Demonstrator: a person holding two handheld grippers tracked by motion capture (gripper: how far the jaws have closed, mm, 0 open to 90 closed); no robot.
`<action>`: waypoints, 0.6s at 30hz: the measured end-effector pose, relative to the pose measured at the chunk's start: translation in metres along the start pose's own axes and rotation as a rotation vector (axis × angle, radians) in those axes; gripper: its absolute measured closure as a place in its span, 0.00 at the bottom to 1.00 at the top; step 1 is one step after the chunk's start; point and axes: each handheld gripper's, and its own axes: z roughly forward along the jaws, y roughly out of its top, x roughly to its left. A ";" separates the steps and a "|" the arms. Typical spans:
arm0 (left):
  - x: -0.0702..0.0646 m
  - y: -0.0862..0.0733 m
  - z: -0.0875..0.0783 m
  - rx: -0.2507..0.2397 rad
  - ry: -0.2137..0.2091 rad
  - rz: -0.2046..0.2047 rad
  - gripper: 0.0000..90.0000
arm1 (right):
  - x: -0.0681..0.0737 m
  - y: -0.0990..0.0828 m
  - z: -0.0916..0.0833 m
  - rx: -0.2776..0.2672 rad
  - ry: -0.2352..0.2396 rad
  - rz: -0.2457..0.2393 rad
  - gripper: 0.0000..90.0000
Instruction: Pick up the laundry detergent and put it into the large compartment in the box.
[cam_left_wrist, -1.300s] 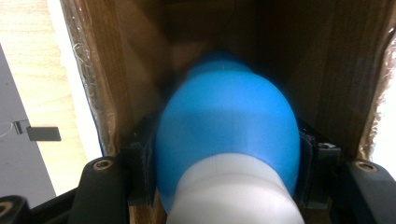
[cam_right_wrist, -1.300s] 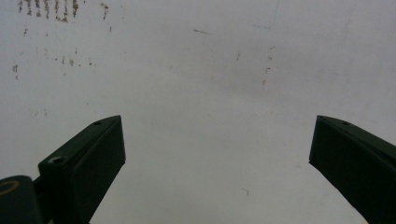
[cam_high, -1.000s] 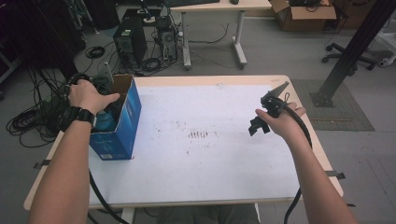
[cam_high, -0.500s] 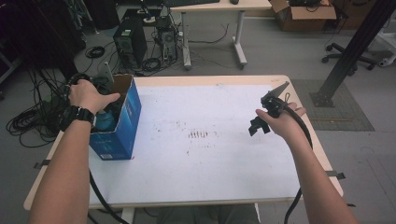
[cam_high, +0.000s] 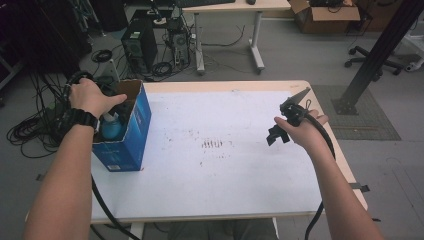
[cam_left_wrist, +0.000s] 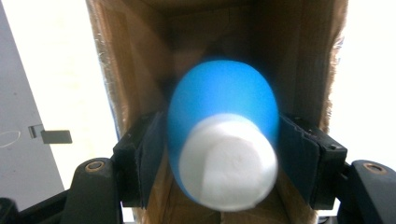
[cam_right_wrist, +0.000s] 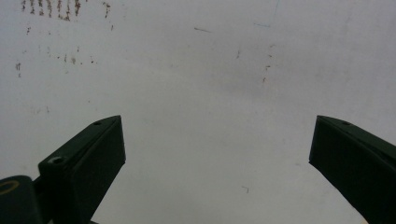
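A blue cardboard box (cam_high: 129, 142) stands open-topped at the table's left edge. My left hand (cam_high: 90, 97) reaches down into it, and a blue bottle (cam_high: 112, 129) with a white cap shows inside. In the left gripper view that blue bottle (cam_left_wrist: 219, 112) sits blurred between the jaws of my left gripper (cam_left_wrist: 222, 140), cap toward the camera. The jaws have just been opening and the pads (cam_left_wrist: 299, 149) stand close at its sides. My right gripper (cam_high: 274, 136) hovers over the table's right side. In its own view the right gripper (cam_right_wrist: 217, 140) is open and empty above the white tabletop (cam_right_wrist: 201, 70).
The white table (cam_high: 225, 170) has dark scuff marks (cam_high: 215, 145) near its middle. On the floor to the left lie cables (cam_high: 30, 130). Behind the table are computer towers (cam_high: 137, 47), another desk (cam_high: 230, 7) and a cardboard box (cam_high: 325, 10). A black post (cam_high: 380, 50) stands at right.
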 end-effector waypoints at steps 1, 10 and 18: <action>0.000 0.000 0.000 0.000 0.000 0.000 0.38 | 0.000 0.000 0.000 0.000 0.000 0.000 0.04; -0.004 -0.004 -0.031 -0.047 0.021 0.014 0.33 | 0.000 -0.001 -0.004 -0.008 0.002 0.002 0.04; -0.015 -0.009 -0.052 -0.092 -0.008 0.037 0.24 | 0.000 -0.002 -0.006 -0.012 0.006 -0.003 0.04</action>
